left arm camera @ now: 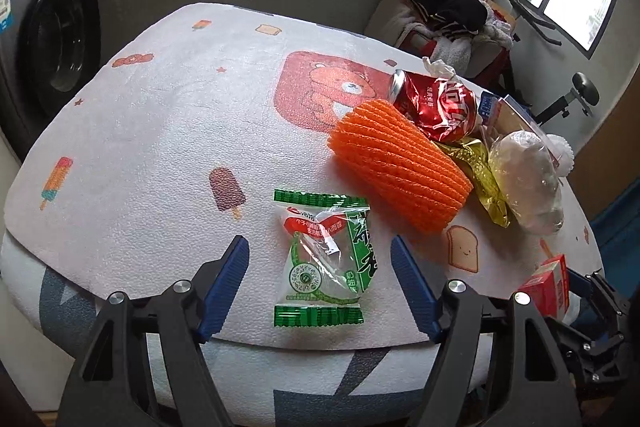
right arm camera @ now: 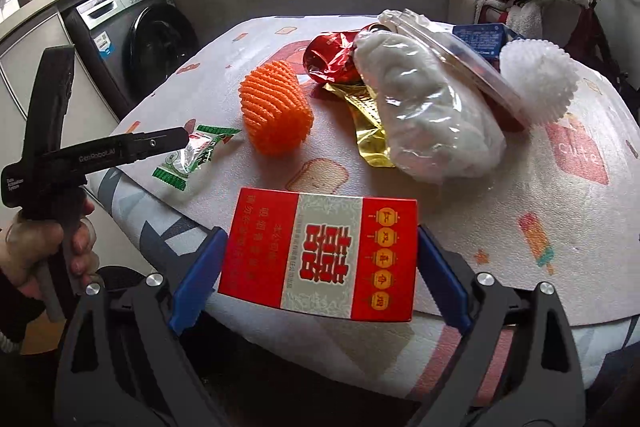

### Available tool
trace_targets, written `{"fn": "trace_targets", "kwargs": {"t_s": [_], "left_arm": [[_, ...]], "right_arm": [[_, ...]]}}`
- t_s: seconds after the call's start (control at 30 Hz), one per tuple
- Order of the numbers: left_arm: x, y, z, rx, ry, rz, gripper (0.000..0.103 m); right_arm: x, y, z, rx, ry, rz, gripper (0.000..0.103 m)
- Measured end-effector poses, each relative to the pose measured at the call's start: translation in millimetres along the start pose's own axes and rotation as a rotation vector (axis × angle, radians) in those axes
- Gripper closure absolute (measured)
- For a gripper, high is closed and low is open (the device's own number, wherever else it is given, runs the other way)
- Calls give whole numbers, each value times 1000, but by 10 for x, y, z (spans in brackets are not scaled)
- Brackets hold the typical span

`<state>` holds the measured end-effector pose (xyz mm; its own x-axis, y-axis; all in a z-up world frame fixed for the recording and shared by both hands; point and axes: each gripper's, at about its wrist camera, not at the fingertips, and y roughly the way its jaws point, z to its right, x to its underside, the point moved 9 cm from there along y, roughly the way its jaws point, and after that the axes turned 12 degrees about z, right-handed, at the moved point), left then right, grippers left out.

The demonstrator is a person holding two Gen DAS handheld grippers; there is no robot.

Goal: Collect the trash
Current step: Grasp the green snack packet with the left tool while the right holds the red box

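Jaws of the left gripper (left arm camera: 320,285) stand apart, straddling the green wrapper (left arm camera: 325,259) near the surface (left arm camera: 160,147) edge, so press low before pinching, while the right gripper (right arm camera: 320,267), also unclenched, brackets the red box (right arm camera: 320,255) and should squeeze squarely.
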<state>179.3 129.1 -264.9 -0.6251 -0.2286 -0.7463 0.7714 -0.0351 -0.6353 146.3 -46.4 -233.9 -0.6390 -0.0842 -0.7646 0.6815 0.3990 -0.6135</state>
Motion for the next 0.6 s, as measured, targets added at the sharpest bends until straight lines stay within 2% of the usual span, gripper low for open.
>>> {"fn": "trace_targets", "kwargs": {"t_s": [0.1, 0.2, 0.23, 0.3, 0.37, 0.6], "left_arm": [[39, 200, 47, -37, 59, -39, 31], [42, 297, 25, -64, 60, -44, 34], [37, 302, 40, -57, 66, -45, 55], [32, 268, 96, -45, 87, -45, 63], [30, 195, 181, -11, 107, -43, 76], [169, -187, 590, 85, 202, -30, 77]], "right_arm": [[19, -156, 224, 27, 28, 17, 12], [45, -285, 395, 46, 44, 34, 12], [69, -320, 442, 53, 48, 40, 12], [91, -385, 534, 67, 61, 48, 12], [125, -447, 627, 79, 80, 55, 12], [190, -595, 774, 93, 109, 85, 12]]}}
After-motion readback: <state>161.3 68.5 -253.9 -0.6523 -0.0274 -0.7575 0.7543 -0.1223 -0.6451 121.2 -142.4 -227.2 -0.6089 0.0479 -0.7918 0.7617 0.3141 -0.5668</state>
